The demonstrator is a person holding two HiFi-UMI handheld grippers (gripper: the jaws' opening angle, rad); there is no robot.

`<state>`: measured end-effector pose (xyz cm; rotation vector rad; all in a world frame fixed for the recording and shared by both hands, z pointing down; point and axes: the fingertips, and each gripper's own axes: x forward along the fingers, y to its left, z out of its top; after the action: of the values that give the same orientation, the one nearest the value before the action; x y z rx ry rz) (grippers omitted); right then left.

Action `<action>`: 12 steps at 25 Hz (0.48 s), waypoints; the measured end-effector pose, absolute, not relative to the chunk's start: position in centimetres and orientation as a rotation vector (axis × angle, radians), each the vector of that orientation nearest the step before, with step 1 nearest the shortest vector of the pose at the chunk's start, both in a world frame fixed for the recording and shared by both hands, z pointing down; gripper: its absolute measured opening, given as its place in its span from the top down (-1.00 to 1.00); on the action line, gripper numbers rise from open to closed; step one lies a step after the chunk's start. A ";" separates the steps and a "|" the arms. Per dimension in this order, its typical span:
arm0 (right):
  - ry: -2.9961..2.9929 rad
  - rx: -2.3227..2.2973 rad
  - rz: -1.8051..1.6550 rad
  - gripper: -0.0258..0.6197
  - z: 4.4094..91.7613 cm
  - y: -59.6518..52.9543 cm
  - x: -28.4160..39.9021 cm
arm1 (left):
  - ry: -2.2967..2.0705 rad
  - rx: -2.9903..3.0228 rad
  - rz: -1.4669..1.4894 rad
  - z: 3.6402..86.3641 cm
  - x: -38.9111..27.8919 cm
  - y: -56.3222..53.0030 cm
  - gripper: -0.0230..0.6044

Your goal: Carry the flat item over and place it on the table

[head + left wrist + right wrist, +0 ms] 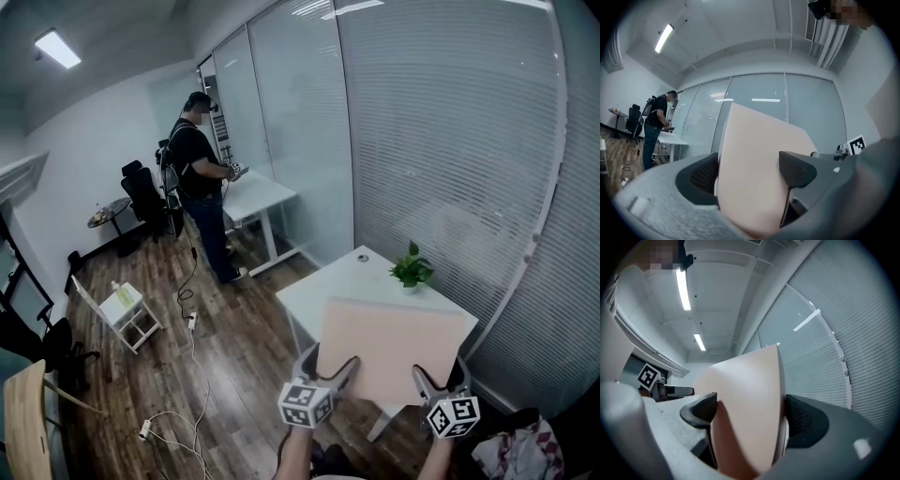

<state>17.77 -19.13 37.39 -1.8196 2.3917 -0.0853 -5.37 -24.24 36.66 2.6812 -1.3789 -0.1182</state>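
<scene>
Left gripper (749,174): its 2 jaws pinched the near edge of the flat item (757,150), with 1 ribbed black pad on each face and the panel filling the gap.
Right gripper (747,417): its jaws were closed on the same edge, further to the right, with pads pressed to both faces.
Flat item: it was held in the air by both grippers, tilted up and away from the person, above the near edge of the table (342,279). It did not appear to touch the top.
Step in hand: this looked like the end of the carry, with the put-down not yet made.
Doing it well: the sound way was to hold both grips level so the panel could not twist. The far edge should meet the tabletop before the near one, and both grippers should release together. The panel needed to land short of the potted plant (411,269) by the far right edge.
Panel: a thin, stiff-looking rectangle, pale pink-beige, matte and smooth, with square corners. It would likely slide on a slick top.
Table: a white, smooth rectangular top on white legs.
Surroundings: a dark wood-plank floor (234,366), and a glass wall (450,141) with fine horizontal blinds along the table's right edge.
</scene>
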 end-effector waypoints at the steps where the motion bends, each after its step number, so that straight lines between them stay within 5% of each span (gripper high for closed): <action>1: 2.393 -1.822 -0.076 -0.50 37.2 -19.1 17.8 | -1.378 2.682 -0.125 36.6 -5.4 -24.3 -0.39; 12: 2.410 -1.820 -0.053 -0.50 37.4 -18.7 17.1 | -1.400 2.668 -0.131 36.9 -6.0 -23.5 -0.39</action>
<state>17.12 -18.73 37.36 -1.8201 2.4097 -0.0530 -6.05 -23.49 36.86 2.6679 -1.3997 -0.1313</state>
